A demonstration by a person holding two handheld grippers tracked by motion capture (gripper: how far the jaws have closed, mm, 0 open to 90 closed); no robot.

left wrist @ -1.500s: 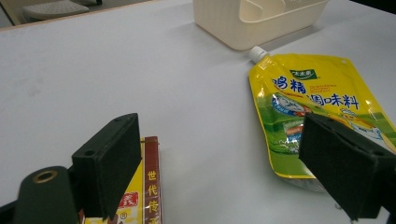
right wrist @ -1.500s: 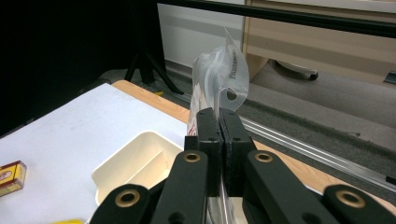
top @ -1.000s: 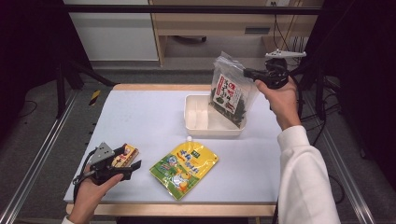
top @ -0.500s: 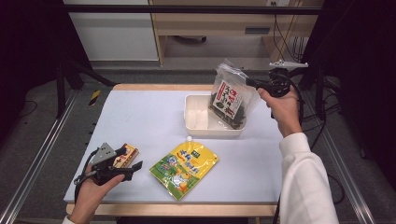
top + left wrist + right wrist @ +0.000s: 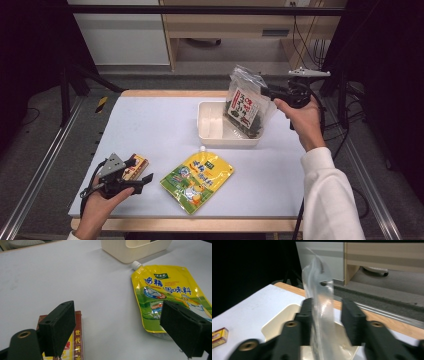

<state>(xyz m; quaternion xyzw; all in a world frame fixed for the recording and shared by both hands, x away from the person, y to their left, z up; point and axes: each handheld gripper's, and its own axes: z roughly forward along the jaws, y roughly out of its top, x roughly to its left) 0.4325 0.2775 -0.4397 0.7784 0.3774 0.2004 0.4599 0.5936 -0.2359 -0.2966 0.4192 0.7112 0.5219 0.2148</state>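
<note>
Seaweed bag (image 5: 245,105) standing in the cream bin (image 5: 212,131), upper right of the high view.
Right gripper (image 5: 267,92) jaws have just been opening; the bag's clear top sits between them, seemingly brushing one pad. Left gripper (image 5: 142,176), lower left on the tabletop (image 5: 165,120), gapes wide beside a small box (image 5: 135,166) and yellow pouch (image 5: 197,180).

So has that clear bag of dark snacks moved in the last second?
Yes. The snack bag has come down toward the cream tub, its bottom now inside. The right tongs have just been opening, bag between them.

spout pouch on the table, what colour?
Yellow, with a white cap; the spout pouch shows best in the left gripper view.
</note>
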